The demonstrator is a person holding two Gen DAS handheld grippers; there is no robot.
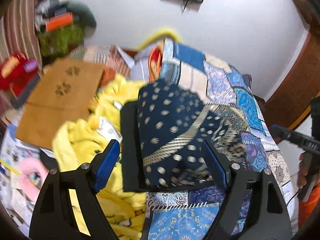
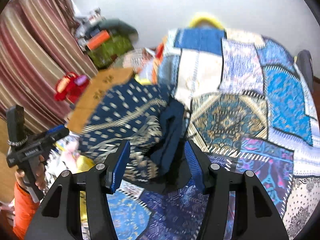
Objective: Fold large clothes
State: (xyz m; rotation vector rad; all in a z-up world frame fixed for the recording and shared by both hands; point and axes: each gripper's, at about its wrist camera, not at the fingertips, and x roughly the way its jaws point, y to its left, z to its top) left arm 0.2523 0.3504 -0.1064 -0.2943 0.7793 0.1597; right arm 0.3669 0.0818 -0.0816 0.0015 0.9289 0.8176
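I take the navy patterned garment [image 1: 170, 132] as my landmark: it lies bunched on the patchwork bedspread [image 1: 246, 104], with the yellow fleece [image 1: 84, 140] just left of it and the brown mat [image 1: 60, 100] beyond that. My left hand-held gripper [image 1: 162, 164] is released, its blue pads standing on both sides of the garment's near end, not clamping it. My right hand-held gripper [image 2: 154, 164] is released too, wide around a dark fold [image 2: 172, 132] of the same garment. To do this step well, I think each gripper should catch one single edge, not the heap, then pull apart to flatten the cloth before any fold
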